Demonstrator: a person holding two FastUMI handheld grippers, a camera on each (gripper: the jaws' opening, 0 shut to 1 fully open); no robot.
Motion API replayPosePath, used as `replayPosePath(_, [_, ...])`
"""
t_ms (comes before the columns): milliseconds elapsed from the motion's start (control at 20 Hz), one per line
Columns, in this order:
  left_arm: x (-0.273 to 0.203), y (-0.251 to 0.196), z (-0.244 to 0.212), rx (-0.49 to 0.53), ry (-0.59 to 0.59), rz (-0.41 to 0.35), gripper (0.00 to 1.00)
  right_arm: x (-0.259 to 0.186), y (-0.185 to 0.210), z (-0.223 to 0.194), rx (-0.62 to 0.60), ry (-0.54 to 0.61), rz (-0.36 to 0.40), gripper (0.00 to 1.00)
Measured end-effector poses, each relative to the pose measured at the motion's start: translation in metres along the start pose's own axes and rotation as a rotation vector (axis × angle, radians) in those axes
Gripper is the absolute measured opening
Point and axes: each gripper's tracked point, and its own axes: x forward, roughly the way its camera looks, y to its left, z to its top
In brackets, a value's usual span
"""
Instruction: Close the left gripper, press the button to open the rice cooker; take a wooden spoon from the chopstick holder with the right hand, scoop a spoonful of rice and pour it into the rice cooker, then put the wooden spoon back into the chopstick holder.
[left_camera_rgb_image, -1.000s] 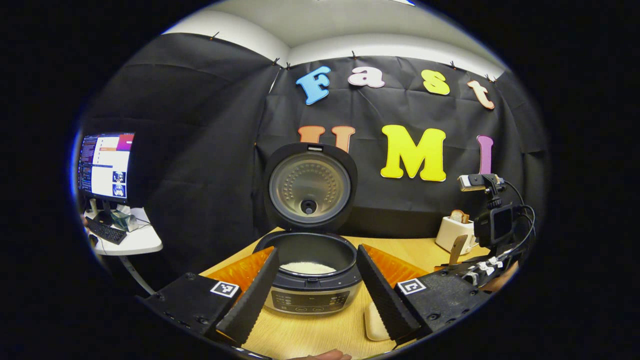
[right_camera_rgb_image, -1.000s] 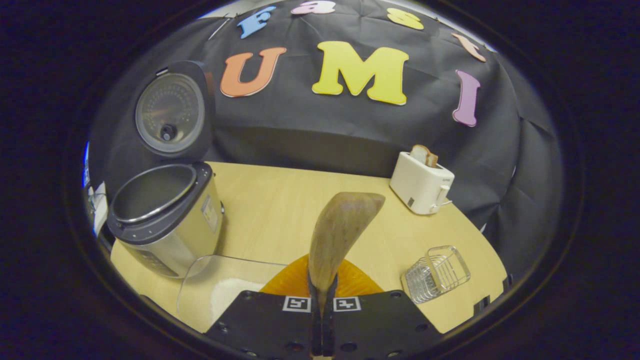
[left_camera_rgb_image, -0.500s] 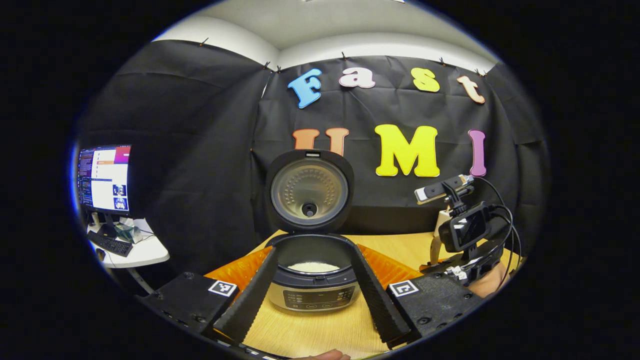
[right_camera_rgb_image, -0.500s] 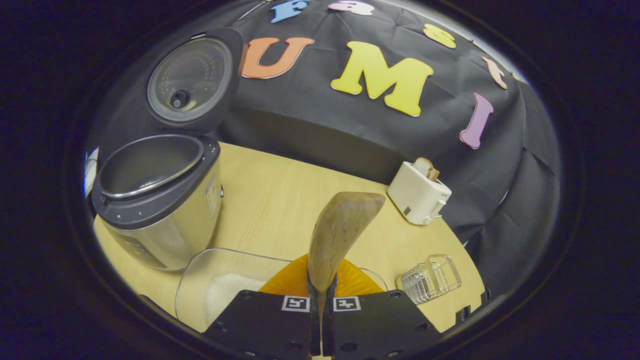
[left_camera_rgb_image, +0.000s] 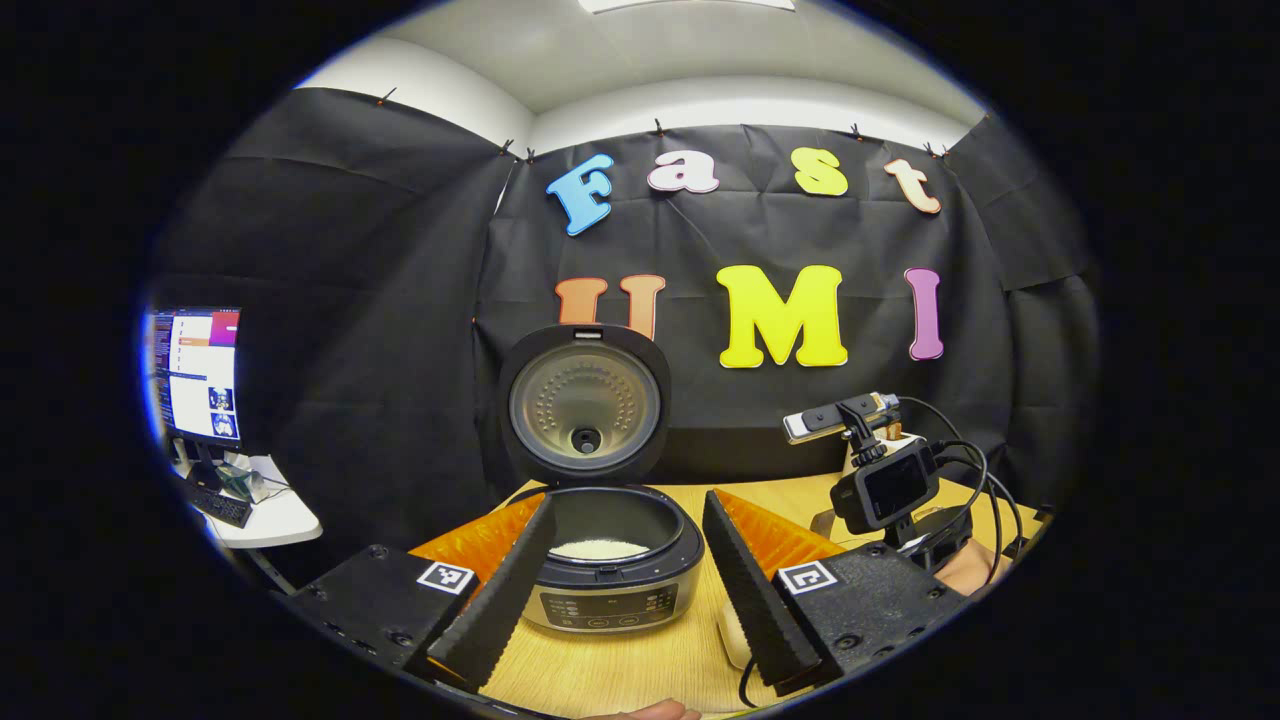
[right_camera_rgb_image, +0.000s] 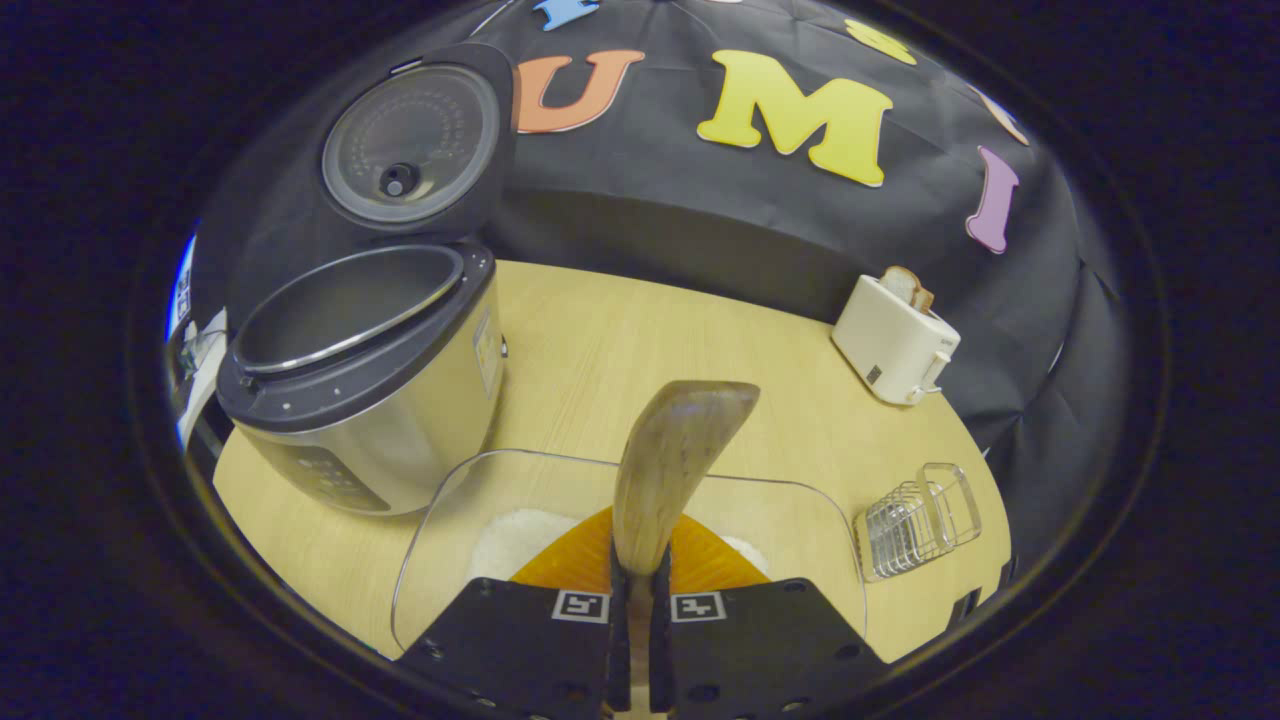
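Right gripper (right_camera_rgb_image: 632, 600) gripping wooden spoon (right_camera_rgb_image: 672, 460)

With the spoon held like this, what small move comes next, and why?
Probably carry the wooden spoon right toward the wire holder. The right gripper is shut on its handle, the bowl looks empty, the rice cooker already holds rice, and its lid stands open. If no scoop was poured yet, dip into the clear rice container instead.
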Motion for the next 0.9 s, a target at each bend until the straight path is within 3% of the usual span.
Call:
replayPosePath(200, [0.002,0.005,-0.006,0.001,0.029,0.015,0.94,-0.019,-0.002,-0.011,-0.060,-0.023,0.031,0.08])
replayPosePath(400, [0.003,0.005,-0.005,-0.005,0.028,0.020,0.95,-0.039,-0.022,-0.017,-0.041,-0.058,0.030,0.08])
replayPosePath(650, [0.002,0.001,-0.005,0.004,0.026,0.016,0.94,-0.041,-0.040,-0.019,0.082,-0.104,-0.032,0.08])
replayPosePath(800, [0.001,-0.001,-0.003,0.010,0.022,0.017,0.94,-0.038,-0.023,-0.023,0.163,-0.111,-0.058,0.07])
replayPosePath(900, [0.001,-0.003,-0.002,0.005,0.020,0.008,0.94,-0.041,0.000,-0.020,0.193,-0.118,-0.035,0.07])
